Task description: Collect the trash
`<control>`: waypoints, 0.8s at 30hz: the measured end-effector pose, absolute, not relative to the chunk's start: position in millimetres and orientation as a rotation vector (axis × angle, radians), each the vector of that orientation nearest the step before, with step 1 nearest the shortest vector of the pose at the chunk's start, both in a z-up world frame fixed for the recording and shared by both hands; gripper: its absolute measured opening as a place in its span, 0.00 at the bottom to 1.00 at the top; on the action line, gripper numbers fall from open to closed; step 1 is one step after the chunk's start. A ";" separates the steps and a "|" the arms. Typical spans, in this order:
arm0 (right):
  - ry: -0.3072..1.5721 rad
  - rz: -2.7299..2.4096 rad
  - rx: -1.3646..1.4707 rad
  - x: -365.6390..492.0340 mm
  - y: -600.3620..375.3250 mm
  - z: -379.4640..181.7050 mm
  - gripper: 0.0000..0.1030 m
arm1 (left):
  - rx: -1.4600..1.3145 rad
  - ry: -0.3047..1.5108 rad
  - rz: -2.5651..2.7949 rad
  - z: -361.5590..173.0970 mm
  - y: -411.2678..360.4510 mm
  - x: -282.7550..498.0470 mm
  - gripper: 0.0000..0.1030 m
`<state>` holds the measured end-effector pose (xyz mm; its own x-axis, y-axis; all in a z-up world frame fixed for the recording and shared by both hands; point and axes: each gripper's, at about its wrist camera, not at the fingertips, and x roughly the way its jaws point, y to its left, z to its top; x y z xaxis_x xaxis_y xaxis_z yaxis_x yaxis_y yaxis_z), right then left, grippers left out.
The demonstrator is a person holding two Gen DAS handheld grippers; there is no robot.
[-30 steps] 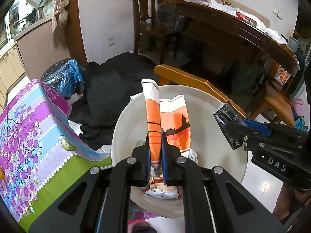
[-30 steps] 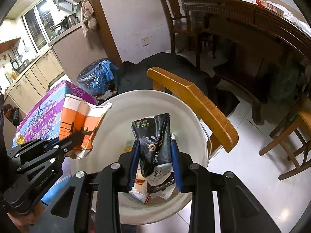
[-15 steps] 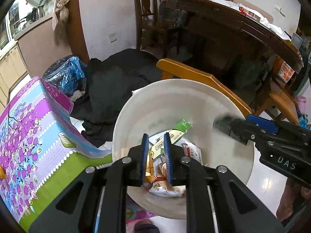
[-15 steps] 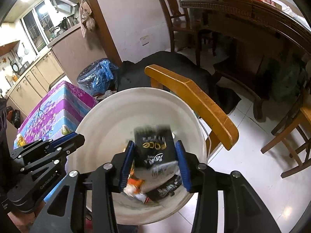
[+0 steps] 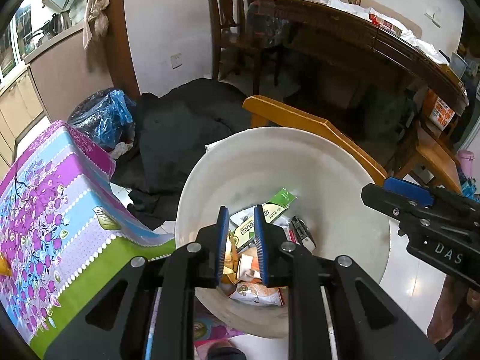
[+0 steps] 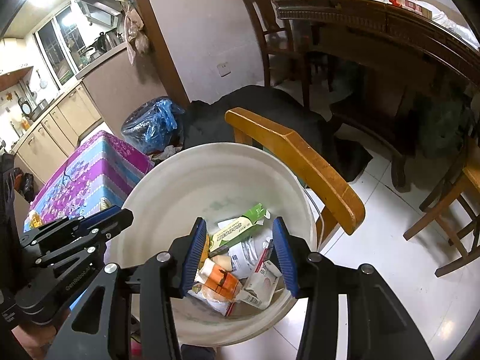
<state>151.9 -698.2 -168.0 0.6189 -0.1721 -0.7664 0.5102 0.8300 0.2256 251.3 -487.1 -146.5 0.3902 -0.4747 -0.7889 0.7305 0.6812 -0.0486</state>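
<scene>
Item: round white plastic trash bucket (image 6: 168, 180), standing on the pale tiled floor (image 6: 375, 240) between a table draped in a purple, blue and green floral cloth (image 5: 54, 210) and the curved yellow wooden chair back (image 6: 294, 162); both grippers are hovering above its open mouth, tilted down so that whatever leaves them falls inside. Contents, lying loose on the bucket's bottom: a green-and-white carton (image 6: 240, 228), an orange-and-white paper packet (image 6: 220, 279), a white printed sachet (image 6: 261, 285), a black foil wrapper (image 5: 303, 231) and further crumpled wrappers. Left gripper (image 5: 241, 240): blue-padded jaws are standing narrowly parted, having just been opening, with nothing between them, only the trash far below showing through the gap. Right gripper (image 6: 238, 255): jaws are standing moderately apart, likewise just opened, and empty. Judgement: both releases are finishing, and the hands are lingering over the rim so the packets land cleanly. Beyond the far rim, a blue plastic bag (image 6: 153, 126) and a dark cloth heap (image 5: 186, 126) are lying on the floor.
</scene>
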 end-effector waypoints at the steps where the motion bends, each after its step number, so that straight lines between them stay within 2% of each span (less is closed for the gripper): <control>1: 0.816 -0.408 0.452 151.6 -697.7 -167.8 0.46 | 0.331 0.876 -0.784 -146.2 -487.1 251.2 0.16; 24: 0.816 -0.410 0.449 150.6 -696.5 -166.9 0.47 | 0.327 0.874 -0.784 -141.4 -488.0 250.0 0.16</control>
<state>150.6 -696.5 -166.9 0.6182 -0.1746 -0.7664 0.5104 0.8307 0.2224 250.0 -488.0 -141.4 0.3916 -0.4778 -0.7863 0.7297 0.6819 -0.0509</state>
